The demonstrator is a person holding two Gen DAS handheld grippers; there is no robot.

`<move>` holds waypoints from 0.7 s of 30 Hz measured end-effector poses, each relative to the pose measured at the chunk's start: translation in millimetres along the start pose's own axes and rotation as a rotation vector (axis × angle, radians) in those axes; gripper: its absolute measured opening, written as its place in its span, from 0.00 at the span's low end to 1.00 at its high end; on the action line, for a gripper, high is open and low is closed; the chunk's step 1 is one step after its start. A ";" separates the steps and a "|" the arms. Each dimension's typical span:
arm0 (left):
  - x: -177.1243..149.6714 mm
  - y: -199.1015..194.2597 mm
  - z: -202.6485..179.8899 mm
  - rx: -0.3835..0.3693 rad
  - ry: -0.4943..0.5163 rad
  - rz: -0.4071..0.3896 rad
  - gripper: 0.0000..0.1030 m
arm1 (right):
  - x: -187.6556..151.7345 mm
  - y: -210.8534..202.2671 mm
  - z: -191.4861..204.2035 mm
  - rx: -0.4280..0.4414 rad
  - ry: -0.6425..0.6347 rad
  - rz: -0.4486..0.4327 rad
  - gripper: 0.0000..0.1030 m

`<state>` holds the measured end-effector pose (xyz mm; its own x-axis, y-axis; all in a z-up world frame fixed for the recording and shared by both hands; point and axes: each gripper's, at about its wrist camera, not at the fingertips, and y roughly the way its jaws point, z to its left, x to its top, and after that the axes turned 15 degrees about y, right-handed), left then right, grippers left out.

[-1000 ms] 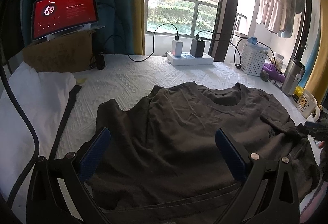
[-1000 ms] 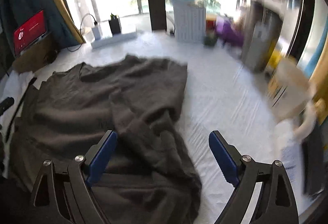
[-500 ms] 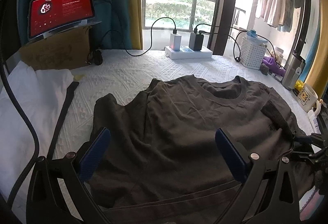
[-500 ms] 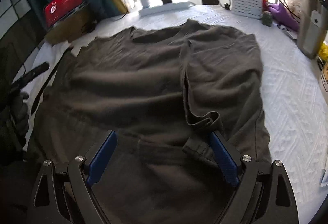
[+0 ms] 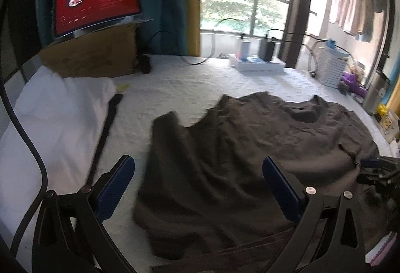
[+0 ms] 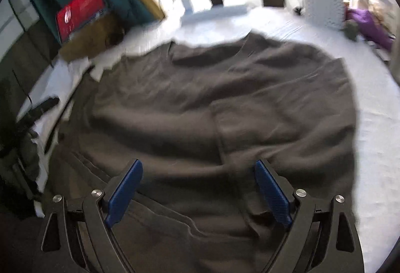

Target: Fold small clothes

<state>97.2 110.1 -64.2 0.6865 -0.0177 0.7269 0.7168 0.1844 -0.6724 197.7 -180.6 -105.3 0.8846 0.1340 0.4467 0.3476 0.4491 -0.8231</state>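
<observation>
While both jaws stand wide apart, the dark T-shirt (image 5: 250, 148) lies spread on the white bedcover (image 5: 190, 83). It sits under the left gripper (image 5: 198, 185), reaching right. The right gripper (image 6: 198, 188) hovers over its near hem, holding nothing.

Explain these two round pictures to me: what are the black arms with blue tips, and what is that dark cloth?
No robot here: a person carries a hand-held gripper in each hand, each with a fisheye camera looking along its two fingers. One picture comes from the left hand-held gripper, the other from the right hand-held gripper. The blue tips are finger pads. Both stand open and hold nothing. The dark cloth is a dark grey T-shirt spread on a white bedcover, waiting to be folded. A red tablet screen stands behind.
</observation>
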 end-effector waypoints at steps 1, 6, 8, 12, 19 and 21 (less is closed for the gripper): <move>-1.3 1.7 6.5 0.013 -0.007 0.008 0.98 | -0.1 2.8 4.6 -0.009 -0.012 -0.003 0.89; -8.5 17.9 39.5 0.063 -0.033 0.054 0.98 | 14.7 -10.7 18.4 -0.004 -0.030 -0.093 0.89; -9.3 27.6 50.3 0.065 -0.034 0.065 0.98 | 23.0 -15.2 18.4 -0.035 -0.035 -0.125 0.89; -4.1 53.5 63.1 -0.010 -0.003 0.097 0.98 | 31.7 -11.9 11.0 -0.089 -0.024 -0.136 0.89; 10.3 99.6 52.7 -0.172 0.104 0.131 0.58 | 40.3 -0.8 -7.2 -0.130 0.043 -0.130 0.89; 12.0 104.6 52.1 -0.159 0.119 0.131 0.40 | 42.2 0.9 -11.1 -0.141 0.060 -0.132 0.89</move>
<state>174.0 180.4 -118.6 0.7777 -0.1212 0.6168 0.6244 0.0359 -0.7803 238.7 -184.3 -91.0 0.8442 0.0271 0.5353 0.4977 0.3309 -0.8017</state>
